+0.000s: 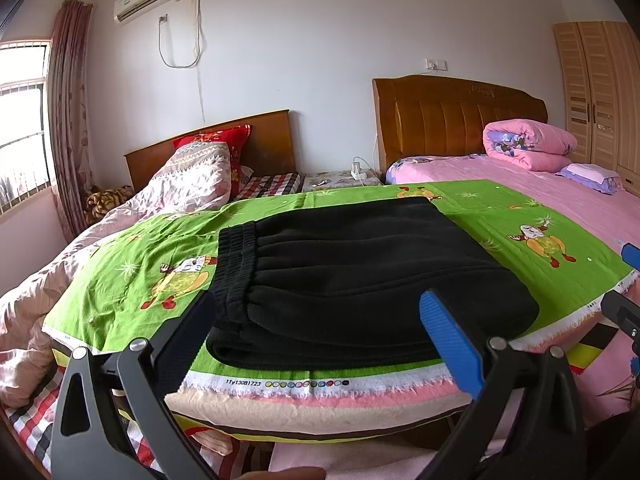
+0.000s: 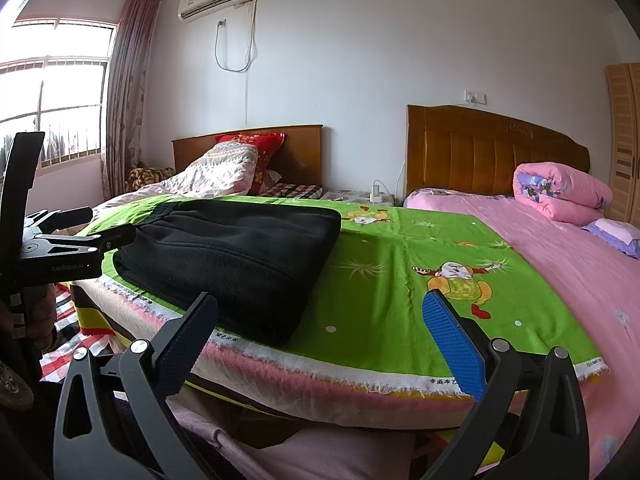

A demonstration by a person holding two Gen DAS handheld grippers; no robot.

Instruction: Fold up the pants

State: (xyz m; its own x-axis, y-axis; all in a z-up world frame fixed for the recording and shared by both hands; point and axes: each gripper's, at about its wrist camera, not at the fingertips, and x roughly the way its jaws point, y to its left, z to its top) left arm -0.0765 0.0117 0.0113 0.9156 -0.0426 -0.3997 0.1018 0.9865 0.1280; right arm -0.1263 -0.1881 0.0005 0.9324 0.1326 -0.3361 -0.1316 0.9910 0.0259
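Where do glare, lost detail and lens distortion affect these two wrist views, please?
Left wrist view: the window is blown out white, the black pants show only faint folds, and the green sheet edge bows from fisheye. Right wrist view: the window glares more broadly, the pants stay dark, and the corners vignette black.

Black pants [image 2: 228, 256] lie folded on the green cloth [image 2: 384, 280], left of centre. The right gripper [image 2: 320, 328] hangs wide open, near the cloth's near edge, gripping nothing.
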